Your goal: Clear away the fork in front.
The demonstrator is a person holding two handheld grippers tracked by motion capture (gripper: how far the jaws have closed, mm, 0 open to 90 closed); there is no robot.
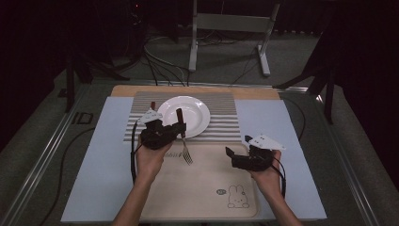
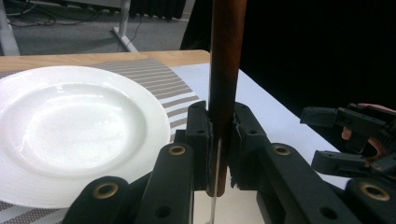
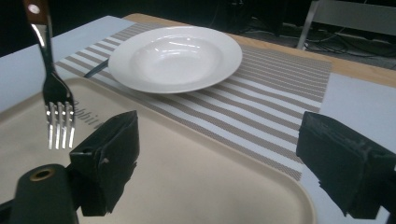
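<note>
My left gripper [image 1: 180, 128] is shut on the brown wooden handle of a fork [image 1: 187, 154]. The fork hangs upright, tines down, over the far left part of the beige tray [image 1: 202, 193]. In the left gripper view the handle [image 2: 225, 84] stands clamped between the two black jaws. A white deep plate [image 1: 188, 115] rests on the striped placemat [image 1: 221, 106] just beyond the fork. My right gripper [image 1: 238, 147] hovers open over the tray's right side with nothing between its pads [image 3: 109, 154]. In the right gripper view the fork [image 3: 58, 109] hangs at the left.
The tray, printed with a rabbit [image 1: 237, 197], lies on a pale blue mat [image 1: 108, 165] near the front edge. A dark slim utensil [image 3: 95, 69] lies by the plate's left rim, partly hidden. Cables and a metal frame [image 1: 230, 28] stand on the floor beyond the table.
</note>
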